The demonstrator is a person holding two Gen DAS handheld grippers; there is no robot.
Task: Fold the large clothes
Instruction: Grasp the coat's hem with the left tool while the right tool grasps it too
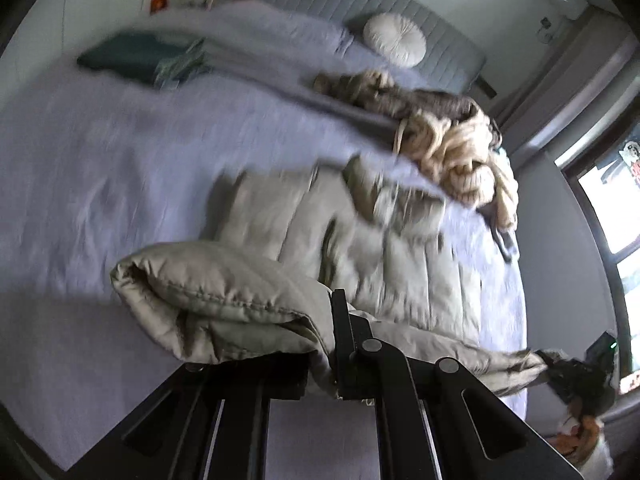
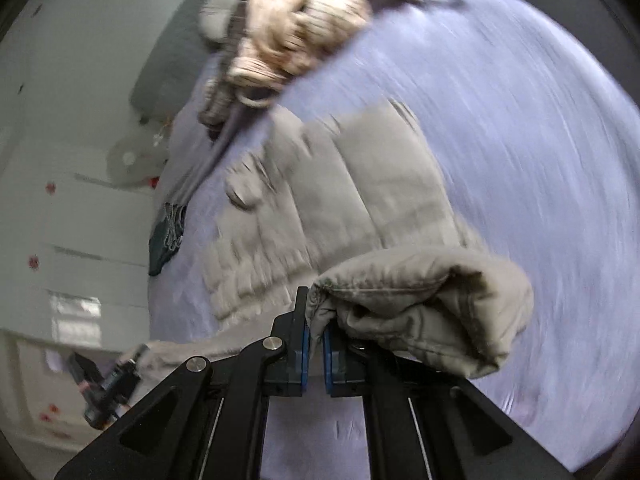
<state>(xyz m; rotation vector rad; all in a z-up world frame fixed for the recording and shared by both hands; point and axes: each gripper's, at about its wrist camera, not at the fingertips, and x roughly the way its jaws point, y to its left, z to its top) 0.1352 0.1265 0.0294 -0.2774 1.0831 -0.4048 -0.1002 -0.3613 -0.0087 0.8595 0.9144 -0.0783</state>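
A beige quilted puffer jacket (image 1: 360,232) lies spread on the lilac bed cover (image 1: 100,152). My left gripper (image 1: 326,344) is shut on one corner of its hem, which bunches into a thick roll to the left of the fingers. In the right wrist view the jacket (image 2: 360,184) stretches away from me, and my right gripper (image 2: 316,340) is shut on the other hem corner, the fabric pinched between blue pads (image 2: 305,354) and rolled to the right. Both corners are lifted off the bed. Each view shows the other gripper (image 1: 576,376) (image 2: 108,384) at the far end of the taut hem.
A heap of cream and brown knitwear (image 1: 448,140) (image 2: 296,36) sits beyond the jacket near the bed's edge. A dark teal garment (image 1: 136,56) (image 2: 166,240) and a round white cushion (image 1: 394,39) lie by the headboard. A window (image 1: 612,208) is at the right.
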